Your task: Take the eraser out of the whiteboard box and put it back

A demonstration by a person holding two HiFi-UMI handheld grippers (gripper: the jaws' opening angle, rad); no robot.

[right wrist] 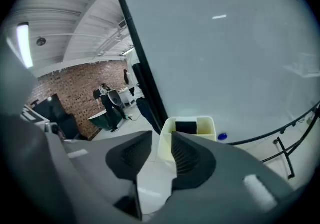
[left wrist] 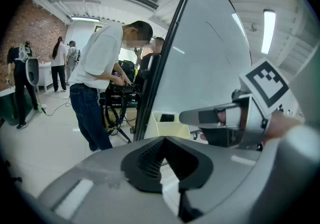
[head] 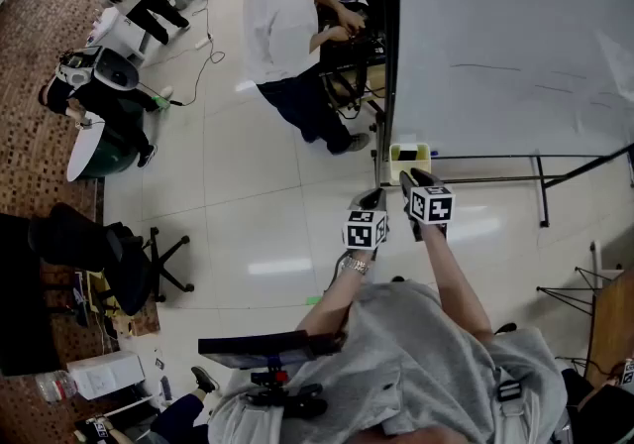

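Head view: nearest, a grey-shirted torso (head: 416, 363), then left gripper (head: 373, 200) and right gripper (head: 417, 178) side by side, whiteboard box (head: 423, 152) just beyond the right fingers, eraser (head: 405, 155) dark inside it. Left gripper view: fingers pressed together tip to tip on nothing, box ahead of them. Right gripper view: fingers empty, a narrow gap apart, eraser straight beyond the gap; probably too narrow, so risk of striking the rim and tipping the box.
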